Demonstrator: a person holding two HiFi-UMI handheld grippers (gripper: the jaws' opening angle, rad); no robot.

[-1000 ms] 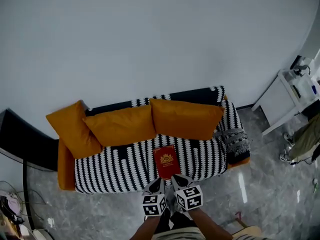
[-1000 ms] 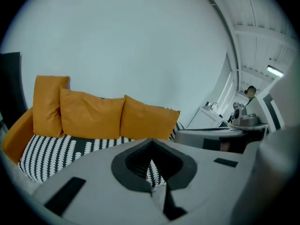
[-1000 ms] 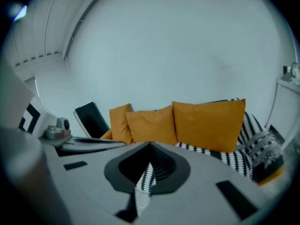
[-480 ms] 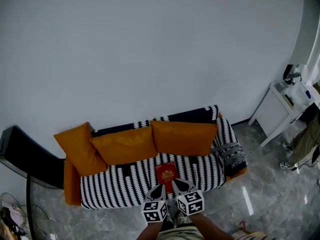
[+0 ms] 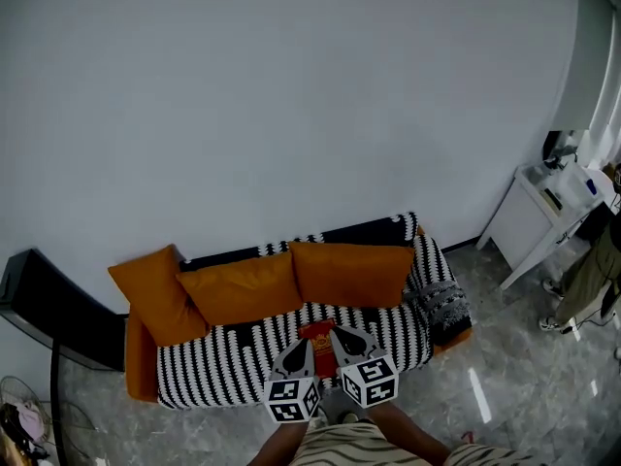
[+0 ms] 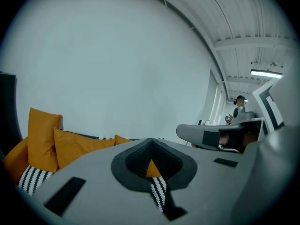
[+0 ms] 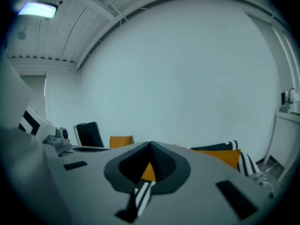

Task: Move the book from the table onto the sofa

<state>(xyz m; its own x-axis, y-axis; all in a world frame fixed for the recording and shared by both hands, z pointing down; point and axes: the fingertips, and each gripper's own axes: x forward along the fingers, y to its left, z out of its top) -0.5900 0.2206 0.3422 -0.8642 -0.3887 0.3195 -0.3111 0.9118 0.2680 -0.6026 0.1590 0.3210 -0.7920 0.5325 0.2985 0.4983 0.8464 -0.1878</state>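
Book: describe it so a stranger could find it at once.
Against the white wall stands a black-and-white striped sofa with three orange cushions. About mid-seat, in front of the cushions, lies the book: small, flat and red, the only red thing there.

Book point(image 5: 318, 336) lying on sofa point(image 5: 213, 369), before cushions point(image 5: 349, 272).

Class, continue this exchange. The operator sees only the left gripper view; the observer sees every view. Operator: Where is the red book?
Observer: The red book lies on the striped sofa seat, in front of the orange cushions.
Operator: Is the right gripper holding anything?
Observer: No. The right gripper is shut, with nothing between its jaws.
Operator: What stands beyond the sofa's right end?
Observer: A white side table.
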